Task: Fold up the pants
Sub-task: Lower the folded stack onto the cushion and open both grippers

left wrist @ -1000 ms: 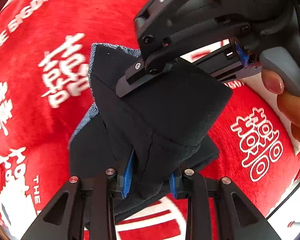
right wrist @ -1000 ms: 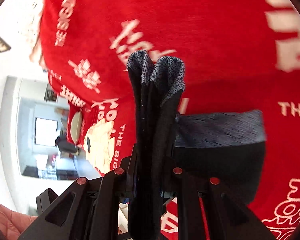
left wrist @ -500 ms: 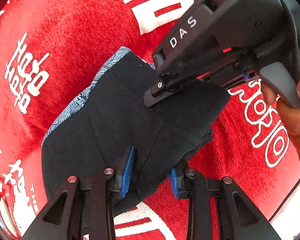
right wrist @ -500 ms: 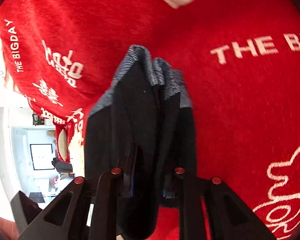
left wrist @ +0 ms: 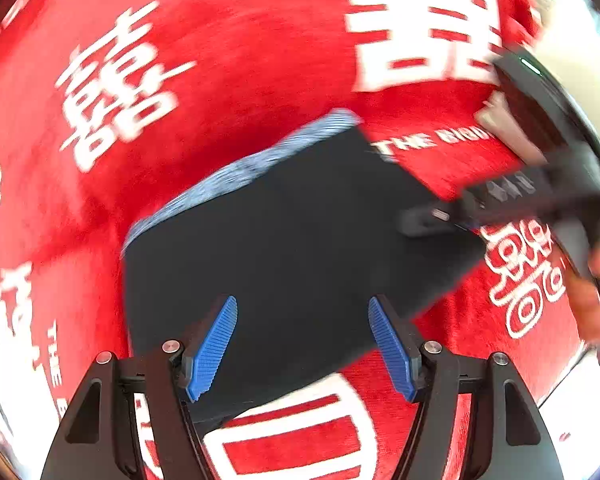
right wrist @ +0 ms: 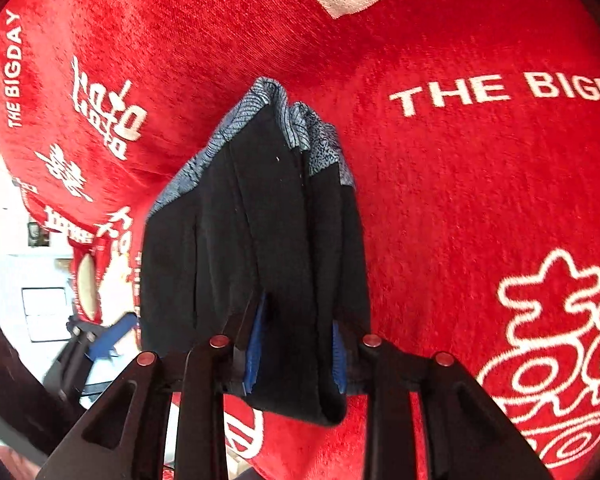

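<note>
With the left gripper (left wrist: 302, 340) spread open above the folded black pants (left wrist: 300, 248) on the red blanket (left wrist: 240, 60), the right gripper (right wrist: 296, 352), apparently clamped on one edge, risks dragging the layers apart on lifting.

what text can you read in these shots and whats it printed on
"THE BIGDAY": white, sideways, on the red blanket.
"THE BIGD": same blanket, cut off at the frame edge.
"THE BIGD": blurred, partly hidden.
White double-happiness characters: decorative signs on the blanket.
Dark pants: no text.
</note>
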Demonstrator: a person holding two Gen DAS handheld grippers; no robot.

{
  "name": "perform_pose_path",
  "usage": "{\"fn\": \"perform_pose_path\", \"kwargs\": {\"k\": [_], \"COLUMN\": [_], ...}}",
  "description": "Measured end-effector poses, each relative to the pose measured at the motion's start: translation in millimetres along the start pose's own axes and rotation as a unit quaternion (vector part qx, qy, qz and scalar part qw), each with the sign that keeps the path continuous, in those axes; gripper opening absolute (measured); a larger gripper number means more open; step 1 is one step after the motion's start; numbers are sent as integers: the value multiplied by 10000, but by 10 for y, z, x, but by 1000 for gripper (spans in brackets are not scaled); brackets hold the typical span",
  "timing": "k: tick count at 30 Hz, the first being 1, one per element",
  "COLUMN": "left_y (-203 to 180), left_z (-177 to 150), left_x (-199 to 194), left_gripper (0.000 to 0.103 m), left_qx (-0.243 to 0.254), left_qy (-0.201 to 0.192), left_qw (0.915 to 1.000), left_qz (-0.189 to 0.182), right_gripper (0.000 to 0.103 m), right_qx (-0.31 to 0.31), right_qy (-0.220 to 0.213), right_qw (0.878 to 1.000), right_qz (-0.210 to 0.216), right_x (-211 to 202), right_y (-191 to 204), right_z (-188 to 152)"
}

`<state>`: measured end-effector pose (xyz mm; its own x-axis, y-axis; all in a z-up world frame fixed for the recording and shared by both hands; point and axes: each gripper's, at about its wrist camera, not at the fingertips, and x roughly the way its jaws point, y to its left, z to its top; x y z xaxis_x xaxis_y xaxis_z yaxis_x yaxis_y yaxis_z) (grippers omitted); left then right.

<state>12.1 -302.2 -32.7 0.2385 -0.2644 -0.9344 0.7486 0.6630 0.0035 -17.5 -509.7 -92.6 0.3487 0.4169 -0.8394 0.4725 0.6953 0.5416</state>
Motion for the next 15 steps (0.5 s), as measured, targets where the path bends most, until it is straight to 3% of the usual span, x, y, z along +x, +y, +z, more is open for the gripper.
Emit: {"fn": "perform_pose_path", "kwargs": {"k": [9,15], "left_y": [672,775], "left_z": [-120,-338], "left_x": [167,362], "left_gripper": [70,70], "left_qx": [-1089,-1274], "left_qy": [399,654], "left_qw": [9932,9897], "left_qz": [49,11], "right_gripper": [39,38], "right_qx": [-211,-230], "right_qy": [17,-102], "right_qw": [9974,9951], "right_qz": [-684,-953], "right_x": [34,125], "right_y": [232,316], "right_z": [-191,-323]}}
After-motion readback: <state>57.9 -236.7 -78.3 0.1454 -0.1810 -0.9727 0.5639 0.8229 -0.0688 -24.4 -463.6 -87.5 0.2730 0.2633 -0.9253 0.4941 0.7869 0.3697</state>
